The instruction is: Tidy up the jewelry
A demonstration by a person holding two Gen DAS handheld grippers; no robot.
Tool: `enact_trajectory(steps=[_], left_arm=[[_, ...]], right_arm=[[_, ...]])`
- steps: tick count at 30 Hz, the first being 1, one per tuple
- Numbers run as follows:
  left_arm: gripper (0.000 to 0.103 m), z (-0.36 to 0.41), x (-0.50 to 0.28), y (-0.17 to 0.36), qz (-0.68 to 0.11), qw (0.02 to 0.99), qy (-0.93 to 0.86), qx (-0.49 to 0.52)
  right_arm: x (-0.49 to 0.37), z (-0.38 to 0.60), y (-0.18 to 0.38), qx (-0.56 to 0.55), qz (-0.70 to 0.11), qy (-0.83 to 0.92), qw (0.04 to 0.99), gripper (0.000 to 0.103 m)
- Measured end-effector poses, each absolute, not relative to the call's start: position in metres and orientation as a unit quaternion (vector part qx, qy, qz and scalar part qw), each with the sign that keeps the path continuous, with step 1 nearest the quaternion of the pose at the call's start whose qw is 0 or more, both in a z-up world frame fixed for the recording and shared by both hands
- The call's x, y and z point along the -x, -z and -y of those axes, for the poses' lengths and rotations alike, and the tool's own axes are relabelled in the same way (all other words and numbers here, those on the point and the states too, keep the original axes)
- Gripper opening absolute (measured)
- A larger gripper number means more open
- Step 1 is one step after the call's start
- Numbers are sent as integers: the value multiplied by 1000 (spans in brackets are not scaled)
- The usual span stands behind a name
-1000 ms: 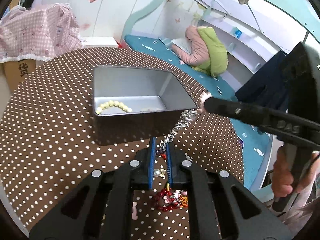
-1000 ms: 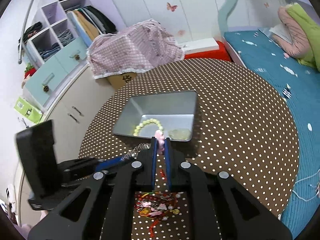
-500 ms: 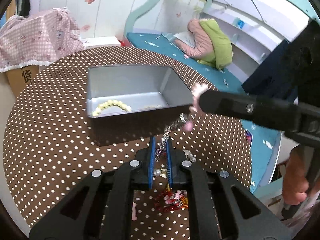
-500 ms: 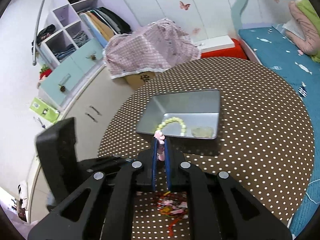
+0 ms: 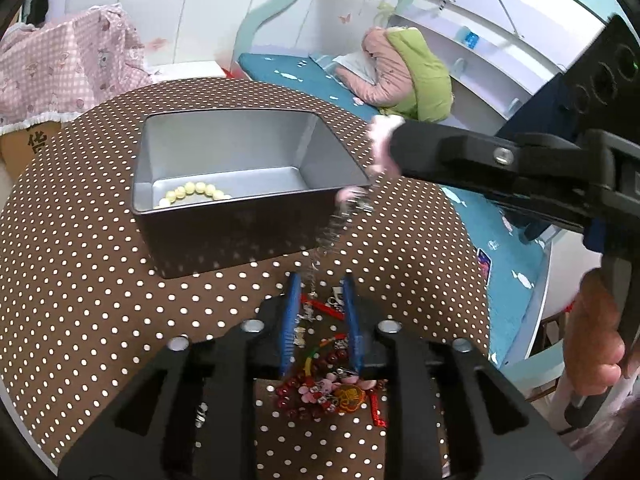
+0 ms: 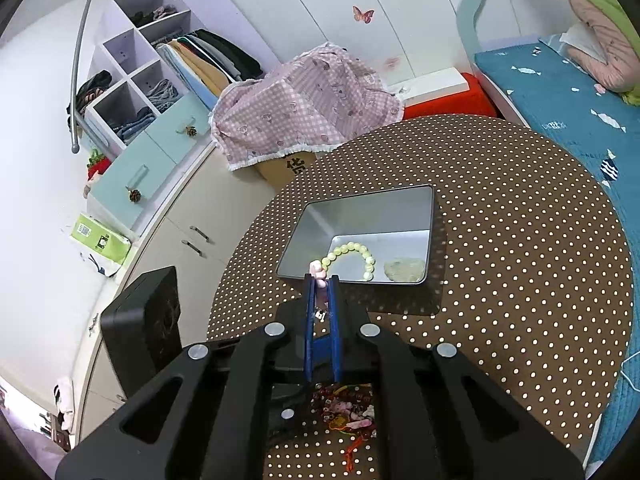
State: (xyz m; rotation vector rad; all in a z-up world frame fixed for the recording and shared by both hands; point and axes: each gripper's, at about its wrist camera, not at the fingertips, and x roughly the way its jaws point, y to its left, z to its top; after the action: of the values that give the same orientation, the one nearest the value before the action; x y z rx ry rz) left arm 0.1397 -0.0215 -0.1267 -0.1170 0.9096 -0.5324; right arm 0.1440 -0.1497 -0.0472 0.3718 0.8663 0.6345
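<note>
Your left gripper [image 5: 320, 296] has its blue-padded fingers spread over the dotted brown tablecloth [image 5: 80, 300], a tangle of red beads [image 5: 316, 396] beneath. Ahead sits the rectangular metal tin [image 5: 224, 224], smooth-walled, with a bracelet of round pale beads [image 5: 196, 194] on its floor. Your right gripper [image 6: 322, 284] pinches a pink charm [image 6: 318, 272] near the tin's corner; a thin silver chain [image 5: 332, 232] hangs from it, blurred.
</note>
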Motion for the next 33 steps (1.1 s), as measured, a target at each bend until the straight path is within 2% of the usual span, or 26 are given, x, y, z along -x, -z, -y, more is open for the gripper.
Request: enact_trajectory(steps=[1, 12, 27, 29, 32, 33], left_arm=[[41, 15, -140, 126, -432, 864, 251, 59], [41, -10, -128, 101, -374, 881, 285, 60], [40, 5, -132, 110, -392, 879, 269, 17], [34, 7, -135, 113, -395, 879, 267, 15], [16, 10, -141, 118, -401, 878, 260, 13], [7, 11, -143, 120, -404, 878, 256, 13]], right_arm=[[-143, 150, 47, -178, -409, -303, 842, 6], [-138, 153, 52, -187, -422, -311, 831, 6], [-134, 148, 52, -183, -424, -318, 828, 6], [-134, 147, 51, -183, -424, -319, 827, 6], [-135, 147, 53, -184, -428, -319, 826, 6], [-135, 147, 54, -184, -429, -319, 825, 6]])
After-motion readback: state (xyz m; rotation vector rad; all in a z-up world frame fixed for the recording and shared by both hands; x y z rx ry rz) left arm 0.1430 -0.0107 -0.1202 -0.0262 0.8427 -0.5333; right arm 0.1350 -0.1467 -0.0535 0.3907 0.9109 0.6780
